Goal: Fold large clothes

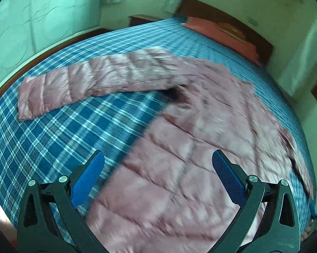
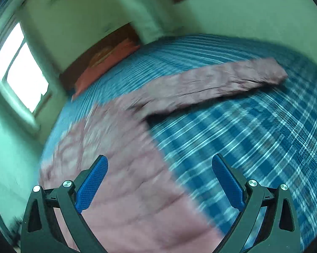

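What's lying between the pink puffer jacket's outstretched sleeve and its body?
Only bare blue plaid bedsheet, seen in the left wrist view, between sleeve and body.

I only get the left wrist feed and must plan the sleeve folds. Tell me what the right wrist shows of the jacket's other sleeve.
Observer: In the right wrist view the jacket's other sleeve lies stretched out flat on the plaid bedsheet, away from the body.
Operator: Report the right gripper.
Observer: The right gripper is open, above the jacket's edge, holding nothing.
Operator: Say what is sharp there.
Observer: Little; that view is motion-blurred, so the cuff's detail is unreadable.
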{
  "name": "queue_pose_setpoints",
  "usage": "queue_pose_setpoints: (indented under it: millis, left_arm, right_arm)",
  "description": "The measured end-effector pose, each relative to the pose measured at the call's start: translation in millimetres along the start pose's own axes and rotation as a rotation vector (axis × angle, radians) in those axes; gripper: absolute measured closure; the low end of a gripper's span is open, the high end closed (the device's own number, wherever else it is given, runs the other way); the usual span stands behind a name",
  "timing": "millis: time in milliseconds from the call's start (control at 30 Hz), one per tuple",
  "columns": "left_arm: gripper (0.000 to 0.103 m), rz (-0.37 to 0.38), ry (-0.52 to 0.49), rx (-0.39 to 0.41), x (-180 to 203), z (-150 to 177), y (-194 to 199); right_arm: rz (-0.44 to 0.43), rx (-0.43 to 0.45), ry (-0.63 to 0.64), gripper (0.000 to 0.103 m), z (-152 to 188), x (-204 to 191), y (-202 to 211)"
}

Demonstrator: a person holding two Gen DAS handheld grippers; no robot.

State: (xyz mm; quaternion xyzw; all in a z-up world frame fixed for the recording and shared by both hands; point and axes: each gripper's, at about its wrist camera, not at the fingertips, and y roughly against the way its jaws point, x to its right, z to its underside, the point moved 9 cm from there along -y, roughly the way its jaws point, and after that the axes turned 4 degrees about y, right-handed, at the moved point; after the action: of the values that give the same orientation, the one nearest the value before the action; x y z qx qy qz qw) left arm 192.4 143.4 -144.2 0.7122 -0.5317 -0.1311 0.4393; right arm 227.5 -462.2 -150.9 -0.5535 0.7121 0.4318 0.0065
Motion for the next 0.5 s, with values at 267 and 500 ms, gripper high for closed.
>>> queue_pose_setpoints:
  millis: [267,500]
  left_arm:
    - [0.038,-0.111,0.112,-0.071,-51.0,-10.3,-50.2]
    - [0.025,-0.188,0.171,-0.035,-79.1,-15.9,-57.7]
  right_arm:
    - [0.070,0.079,-0.386,0.042,-54.7,147.2,-35.2]
    - [0.016,0.223,-0.501,0.035,-89.9,186.9,-46.7]
